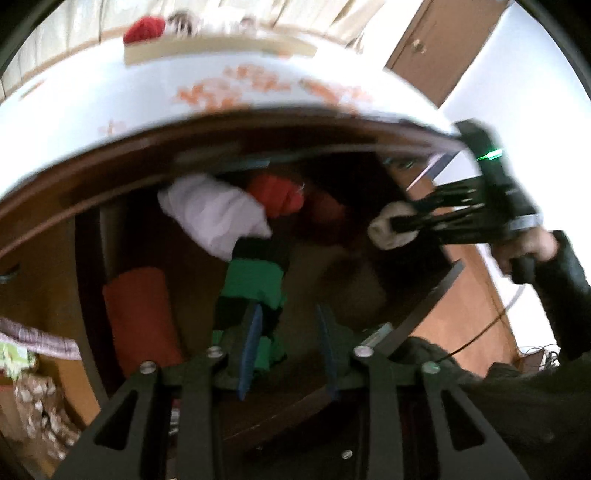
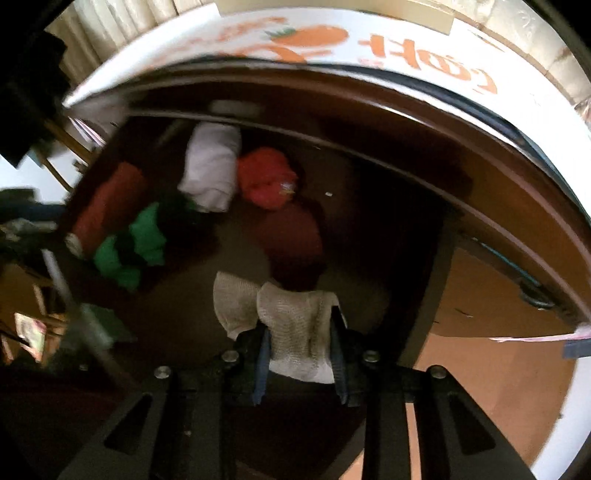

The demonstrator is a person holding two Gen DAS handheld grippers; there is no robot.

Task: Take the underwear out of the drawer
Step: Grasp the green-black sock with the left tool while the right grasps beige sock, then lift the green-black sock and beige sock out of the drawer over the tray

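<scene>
The brown wooden drawer (image 1: 85, 266) stands open, with rolled clothes inside. My right gripper (image 2: 301, 332) is shut on a beige knitted piece of underwear (image 2: 295, 321) and holds it above the drawer's right part; it also shows in the left wrist view (image 1: 391, 227). My left gripper (image 1: 290, 325) is open and empty, above a green and black roll (image 1: 255, 284). In the drawer lie a white roll (image 2: 210, 166), a bright red roll (image 2: 266, 177), a dark red piece (image 2: 291, 236) and an orange-red roll (image 1: 140, 314).
A white box with orange print (image 2: 406, 48) sits on top of the dresser above the drawer. A red item (image 1: 144, 29) lies behind it. A wooden door (image 1: 436, 44) and white wall are at the right. Clutter (image 1: 33, 398) lies at the lower left.
</scene>
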